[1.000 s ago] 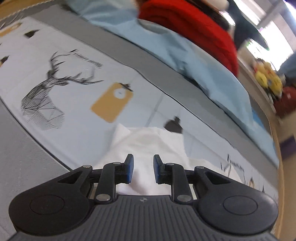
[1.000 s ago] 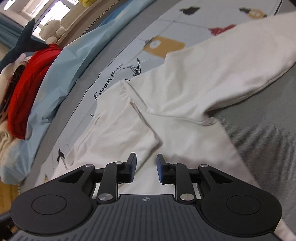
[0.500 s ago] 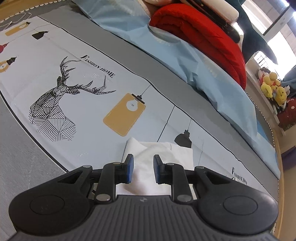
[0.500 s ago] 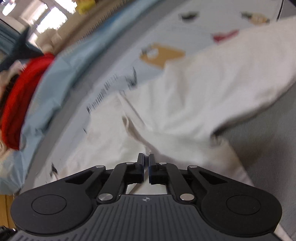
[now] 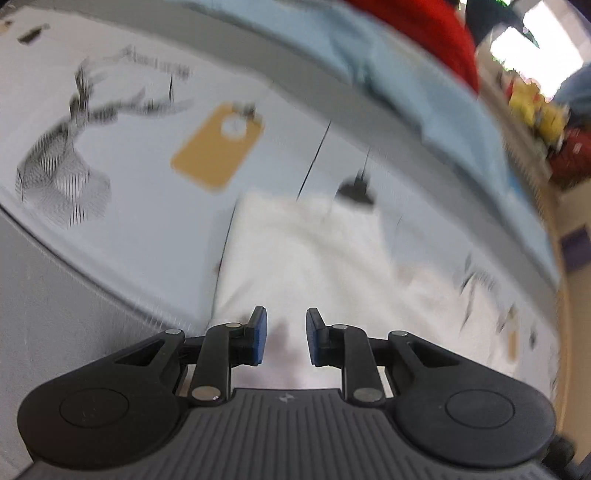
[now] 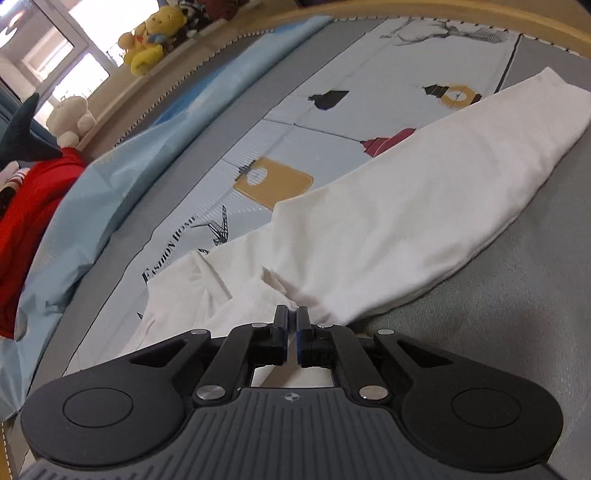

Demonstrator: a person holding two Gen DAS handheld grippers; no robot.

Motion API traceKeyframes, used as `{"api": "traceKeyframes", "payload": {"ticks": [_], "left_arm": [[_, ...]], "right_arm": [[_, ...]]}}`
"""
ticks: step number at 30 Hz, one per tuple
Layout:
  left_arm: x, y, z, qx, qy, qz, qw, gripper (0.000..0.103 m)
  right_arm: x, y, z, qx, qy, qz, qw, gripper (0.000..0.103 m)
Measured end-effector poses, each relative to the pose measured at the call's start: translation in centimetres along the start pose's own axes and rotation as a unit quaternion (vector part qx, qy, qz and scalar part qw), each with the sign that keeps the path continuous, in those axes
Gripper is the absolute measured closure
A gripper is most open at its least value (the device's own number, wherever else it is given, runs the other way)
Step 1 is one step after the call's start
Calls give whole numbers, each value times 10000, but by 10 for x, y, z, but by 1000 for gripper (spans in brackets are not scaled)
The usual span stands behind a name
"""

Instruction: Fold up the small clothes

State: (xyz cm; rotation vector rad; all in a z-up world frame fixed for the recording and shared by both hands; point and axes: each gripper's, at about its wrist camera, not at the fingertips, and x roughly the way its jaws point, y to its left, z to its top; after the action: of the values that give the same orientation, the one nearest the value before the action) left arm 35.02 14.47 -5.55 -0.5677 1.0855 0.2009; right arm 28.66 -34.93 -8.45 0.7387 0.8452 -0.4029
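Note:
A white garment lies crumpled across the printed bed sheet and the grey cover. My right gripper is shut on a bunched fold of it near the middle, and the cloth rises in creases up to the pads. In the blurred left wrist view, one end of the same white garment lies flat on the printed sheet. My left gripper hovers close over that end, its blue pads apart with a clear gap and nothing pinched between them.
A red blanket and a pale blue cloth lie along the far side of the bed. Plush toys sit on the sill by the window. The bed's wooden rim curves round the far edge.
My right gripper went from open to shut on a fold of the white garment and drew it up. The left gripper sank closer to the garment's end, its pads still apart.

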Motion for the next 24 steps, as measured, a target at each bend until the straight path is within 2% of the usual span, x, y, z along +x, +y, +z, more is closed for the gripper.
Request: {"api": "traceKeyframes", "payload": {"ticks": [2, 3, 5, 6, 7, 8, 10, 11, 12, 14, 15, 16, 18, 20, 21, 23, 24], "left_arm": [[14, 7, -8, 111, 291, 338, 9989, 79], [19, 14, -11, 103, 393, 522, 9978, 80], [24, 26, -14, -102, 508, 579, 9970, 87], [23, 27, -14, -165, 504, 574, 9969, 87], [19, 25, -14, -210, 476, 582, 9969, 87], [14, 23, -14, -242, 414, 573, 9972, 86], [4, 16, -14, -228, 250, 489, 9982, 84], [2, 13, -15, -217, 174, 404, 9988, 79], [4, 13, -15, -211, 177, 316, 9991, 75], [22, 21, -18, -338, 447, 463, 9974, 75], [25, 28, -21, -537, 439, 467, 9965, 80], [21, 28, -20, -590, 424, 489, 9962, 80], [7, 14, -18, -302, 285, 507, 9979, 77], [-1, 2, -20, 76, 77, 453, 9989, 70], [5, 1, -23, 133, 208, 422, 9988, 63], [23, 16, -30, -285, 604, 400, 9970, 64], [20, 17, -30, -368, 520, 405, 9971, 65]], "right_arm": [[-5, 2, 3, -209, -342, -516, 9979, 95], [-10, 4, 4, -414, -556, -559, 9960, 95], [-16, 18, 4, -866, -733, -200, 9933, 95], [-15, 24, 3, -1088, -641, 141, 9919, 94], [-11, 28, 1, -1204, -441, 438, 9908, 88], [-2, 28, 0, -1203, -107, 647, 9906, 84], [18, 21, -5, -1025, 490, 561, 9919, 81], [32, 14, -9, -961, 827, 302, 9915, 81], [40, 10, -12, -960, 989, 198, 9903, 82], [40, 9, -12, -1075, 890, 278, 9898, 85], [38, 12, -12, -1163, 904, 255, 9888, 85], [34, 13, -10, -1176, 863, 270, 9889, 84], [26, 12, -9, -1131, 730, 334, 9903, 82], [33, 9, -9, -1096, 809, 341, 9901, 82], [35, 5, -8, -1005, 928, 367, 9899, 83], [28, 3, -7, -892, 988, 406, 9903, 83], [24, 5, -8, -883, 935, 400, 9909, 83]]}}
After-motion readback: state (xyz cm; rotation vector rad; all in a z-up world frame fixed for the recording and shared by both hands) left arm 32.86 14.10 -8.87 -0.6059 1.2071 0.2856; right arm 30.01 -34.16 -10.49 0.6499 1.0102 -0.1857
